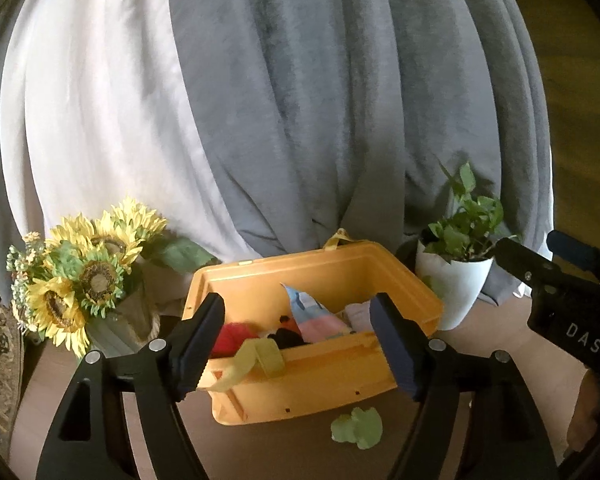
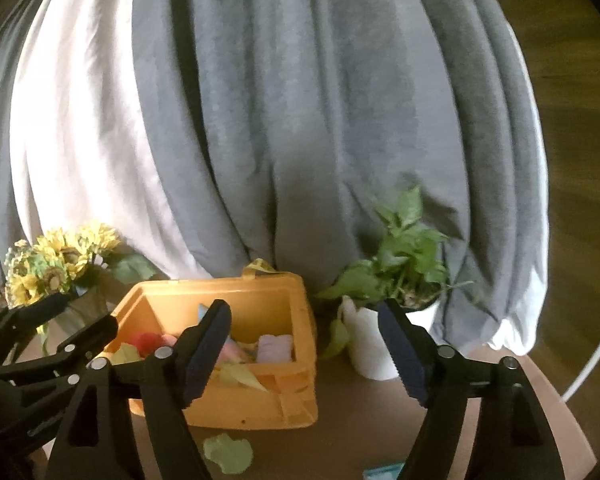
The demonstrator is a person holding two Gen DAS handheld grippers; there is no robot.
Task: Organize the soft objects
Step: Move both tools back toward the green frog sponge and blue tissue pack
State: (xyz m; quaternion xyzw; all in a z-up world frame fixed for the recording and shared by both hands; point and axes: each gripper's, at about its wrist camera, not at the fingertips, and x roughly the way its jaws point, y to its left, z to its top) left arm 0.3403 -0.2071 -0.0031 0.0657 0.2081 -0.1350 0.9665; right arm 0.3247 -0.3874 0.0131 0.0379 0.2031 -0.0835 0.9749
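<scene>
Down in the lower middle of both views sits your yellow-orange plastic bin (image 1: 300, 392), open-topped, already holding a jumble of soft things: a red ball of fuzz (image 1: 230, 338), a folded pink-and-blue cloth (image 1: 316, 316), a pale folded towel (image 2: 275, 349). A yellow-green fabric strap (image 1: 256, 358) flops over its near rim. Your left gripper (image 1: 296, 344) has its jaws spread wide with nothing between them, framing that near wall without touching it. Your right gripper (image 2: 304, 350) is just as wide and empty, with its left finger in front of the bin's near corner and the other over the white plant pot (image 2: 370, 344).

Out on the brown tabletop (image 2: 360, 412), one pale green crumpled soft piece (image 1: 358, 428) lies loose just in front of the bin, bare surface all around it. Room's tighter at the sides: the bunch of fake sunflowers in a vase (image 1: 88, 276) crowds the bin's left, the potted plant its right, grey and white curtains (image 1: 300, 120) hang close behind. A small teal item (image 2: 382, 472) peeks in at the bottom edge of the right view, too cut off to identify.
</scene>
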